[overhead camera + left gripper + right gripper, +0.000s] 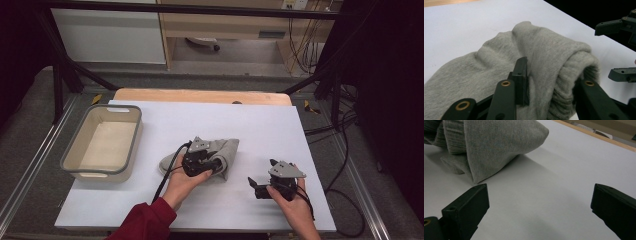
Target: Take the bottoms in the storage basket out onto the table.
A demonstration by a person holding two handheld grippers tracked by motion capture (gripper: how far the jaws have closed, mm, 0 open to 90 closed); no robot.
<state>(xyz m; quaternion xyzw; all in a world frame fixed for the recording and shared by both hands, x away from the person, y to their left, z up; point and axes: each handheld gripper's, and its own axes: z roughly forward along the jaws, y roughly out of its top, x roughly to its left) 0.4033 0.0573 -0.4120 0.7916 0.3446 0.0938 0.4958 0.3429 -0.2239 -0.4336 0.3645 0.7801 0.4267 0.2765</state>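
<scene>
A grey knitted cloth (228, 149) lies crumpled in the middle of the white sheet (165, 125). My left gripper (216, 167) reaches into it from the near side. In the left gripper view the cloth (549, 47) has a rolled ribbed fold bulging loosely between the jaws of that gripper (552, 73), which stand a little apart around it. My right gripper (263, 176) rests to the right of the cloth, open, with bare sheet between its jaws (539, 192). The cloth's corner (499, 145) lies ahead and to the left of it.
A grey-rimmed beige bin (134, 137) stands empty at the left of the sheet. A wooden table edge (200, 95) runs along the far side. Dark frame bars and cables surround the table. The right gripper's jaws (616, 50) show at the right of the left gripper view.
</scene>
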